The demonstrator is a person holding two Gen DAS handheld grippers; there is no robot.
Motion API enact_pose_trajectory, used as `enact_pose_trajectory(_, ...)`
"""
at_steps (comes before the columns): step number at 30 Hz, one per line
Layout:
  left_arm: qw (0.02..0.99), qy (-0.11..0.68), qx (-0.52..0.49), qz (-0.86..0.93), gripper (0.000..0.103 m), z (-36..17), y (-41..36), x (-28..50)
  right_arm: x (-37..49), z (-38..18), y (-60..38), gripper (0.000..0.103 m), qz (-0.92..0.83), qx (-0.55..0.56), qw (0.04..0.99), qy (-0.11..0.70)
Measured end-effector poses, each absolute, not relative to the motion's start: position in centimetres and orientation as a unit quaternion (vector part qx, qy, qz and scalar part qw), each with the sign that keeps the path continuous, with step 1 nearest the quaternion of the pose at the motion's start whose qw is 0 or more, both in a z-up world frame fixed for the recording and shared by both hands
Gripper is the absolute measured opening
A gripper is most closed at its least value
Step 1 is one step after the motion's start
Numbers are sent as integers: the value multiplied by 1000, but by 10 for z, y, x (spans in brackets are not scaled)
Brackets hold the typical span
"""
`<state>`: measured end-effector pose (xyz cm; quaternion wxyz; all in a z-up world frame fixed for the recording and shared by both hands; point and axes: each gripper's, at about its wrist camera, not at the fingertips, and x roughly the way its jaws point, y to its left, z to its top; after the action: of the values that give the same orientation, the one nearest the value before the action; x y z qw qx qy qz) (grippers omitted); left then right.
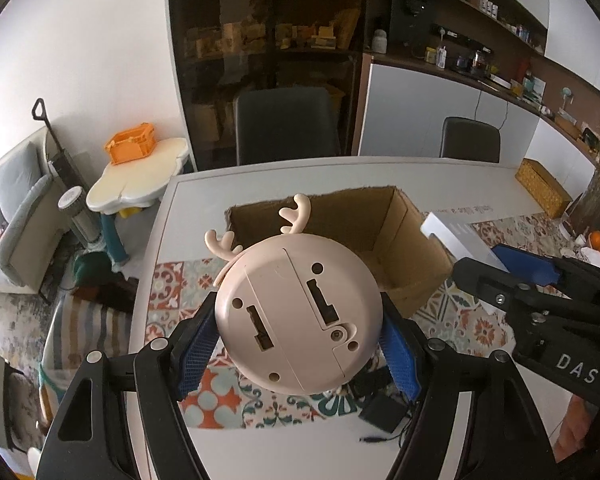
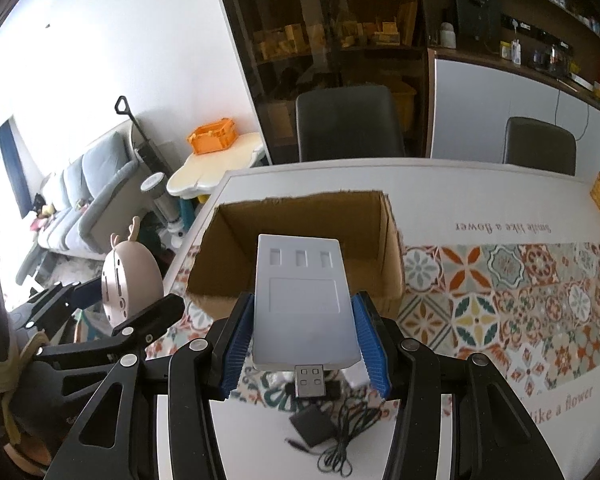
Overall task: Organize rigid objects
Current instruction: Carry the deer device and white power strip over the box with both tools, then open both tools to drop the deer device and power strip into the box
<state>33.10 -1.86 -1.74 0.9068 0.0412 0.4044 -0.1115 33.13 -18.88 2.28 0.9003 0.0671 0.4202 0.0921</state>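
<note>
My left gripper (image 1: 300,324) is shut on a round pink deer-antler gadget (image 1: 298,312), its back side facing the camera, held above the table just in front of an open cardboard box (image 1: 404,264). My right gripper (image 2: 304,336) is shut on a flat white USB hub (image 2: 304,300) with its plug pointing back at the camera, held in front of the same box (image 2: 388,240). The pink gadget (image 2: 130,284) and left gripper show at the left of the right wrist view. The right gripper (image 1: 512,276) with the hub (image 1: 456,236) shows at the right of the left wrist view.
A black power adapter with a coiled cable (image 2: 320,428) lies on the table near its front edge, also in the left wrist view (image 1: 382,412). A woven basket (image 1: 542,186) stands at the far right. Two dark chairs (image 1: 286,124) stand behind the table. A patterned runner (image 2: 500,292) covers the table.
</note>
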Motion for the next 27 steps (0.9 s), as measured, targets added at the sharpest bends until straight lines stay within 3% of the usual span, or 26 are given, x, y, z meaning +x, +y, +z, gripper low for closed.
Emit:
enact_pose_trajectory(14,899,421,47,-107,74,-24,-26,385,387,14,-196,50,92,73,893,435)
enact_pose_trajectory(27,885,452,55,-95,74,-44,-31,425,446,-18,-199,50,100,90,857,497)
